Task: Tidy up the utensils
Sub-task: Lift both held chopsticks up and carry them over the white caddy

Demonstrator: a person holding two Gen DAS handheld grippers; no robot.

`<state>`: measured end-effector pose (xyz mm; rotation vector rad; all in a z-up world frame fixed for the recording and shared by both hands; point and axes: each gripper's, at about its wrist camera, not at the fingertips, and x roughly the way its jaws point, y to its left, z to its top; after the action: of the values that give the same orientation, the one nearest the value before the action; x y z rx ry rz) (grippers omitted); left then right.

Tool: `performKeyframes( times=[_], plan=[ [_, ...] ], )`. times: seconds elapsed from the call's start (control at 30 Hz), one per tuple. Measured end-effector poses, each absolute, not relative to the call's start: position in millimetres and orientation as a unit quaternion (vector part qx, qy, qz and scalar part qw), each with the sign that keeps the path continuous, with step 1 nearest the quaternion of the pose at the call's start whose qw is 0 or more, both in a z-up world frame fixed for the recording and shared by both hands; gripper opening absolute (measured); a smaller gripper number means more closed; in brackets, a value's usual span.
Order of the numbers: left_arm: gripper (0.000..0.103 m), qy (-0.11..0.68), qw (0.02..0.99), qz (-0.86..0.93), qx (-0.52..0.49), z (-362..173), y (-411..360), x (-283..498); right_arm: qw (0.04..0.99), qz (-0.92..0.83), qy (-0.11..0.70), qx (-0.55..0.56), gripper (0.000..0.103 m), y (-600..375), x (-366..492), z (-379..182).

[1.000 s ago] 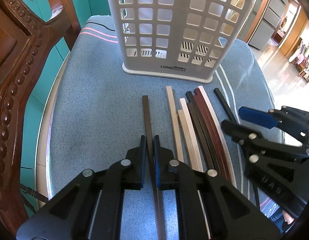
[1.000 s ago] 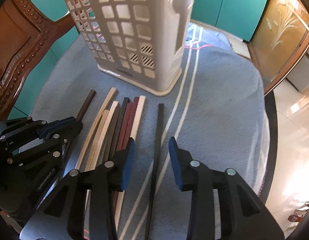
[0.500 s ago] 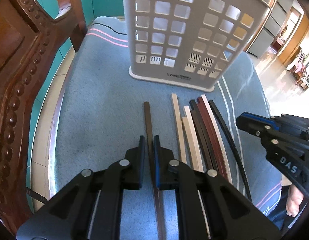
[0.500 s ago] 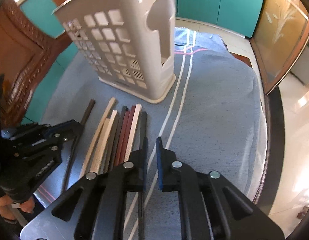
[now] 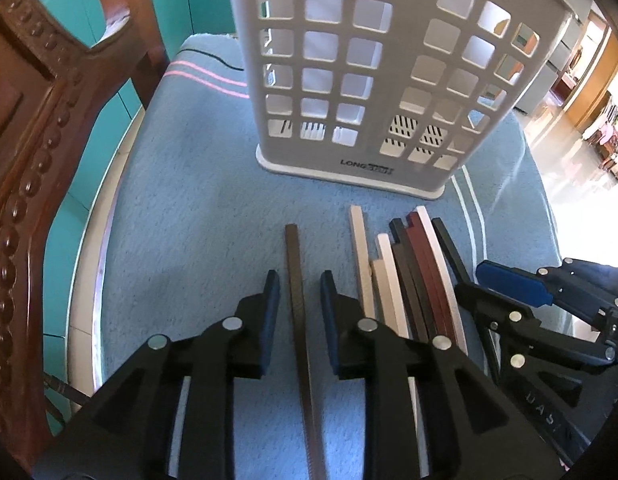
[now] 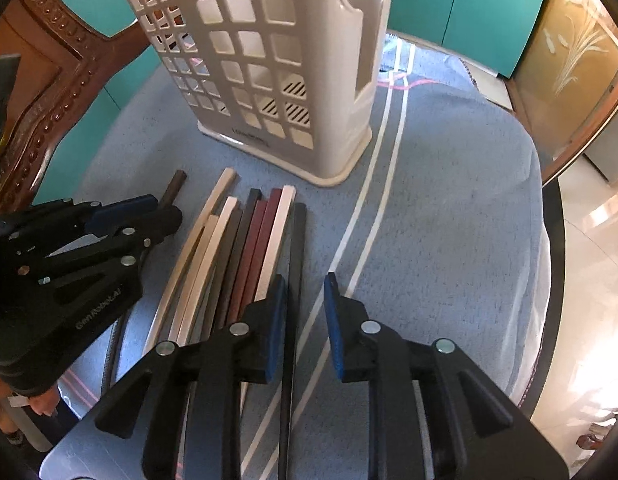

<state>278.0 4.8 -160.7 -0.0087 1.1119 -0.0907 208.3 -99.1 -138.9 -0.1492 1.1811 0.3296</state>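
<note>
Both black plastic tongs, left (image 5: 296,298) and right (image 6: 305,300), carry blue pads and silver rivets; white lettering marks their sides.

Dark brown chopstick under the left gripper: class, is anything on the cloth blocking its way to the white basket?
Nothing visible. The dark brown chopstick lies alone between the open left gripper's fingers, and only bare blue cloth separates its tip from the white basket.

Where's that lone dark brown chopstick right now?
In the left wrist view the dark brown chopstick lies on the blue cloth between the open left gripper fingers, apart from the chopstick bundle to its right, pointing toward the white basket.
</note>
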Motion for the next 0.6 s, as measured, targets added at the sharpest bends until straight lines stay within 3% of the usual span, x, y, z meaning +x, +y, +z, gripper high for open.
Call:
performKeyframes(
  times=[0.07,0.1,0.13,0.27,0.6],
  plan=[
    [0.021,0.526,0.849,-0.042,-0.002,-160,2,280,0.818,0.152,0.550,-0.068,0.007,-101,207,-140],
    [0.011,0.525,0.850,-0.041,-0.002,-158,1,279,0.818,0.157,0.550,-0.055,0.007,-103,207,-139],
    [0.008,0.524,0.850,-0.042,-0.006,-158,0,276,0.818,0.160,0.550,-0.045,0.006,-103,207,-139],
    [0.007,0.501,0.864,-0.045,-0.017,-144,0,262,0.838,0.166,0.518,-0.041,0.006,-119,203,-115],
    [0.007,0.316,0.942,-0.097,-0.057,3,10,162,0.904,0.213,0.369,0.031,0.007,-188,141,23]
  ],
)
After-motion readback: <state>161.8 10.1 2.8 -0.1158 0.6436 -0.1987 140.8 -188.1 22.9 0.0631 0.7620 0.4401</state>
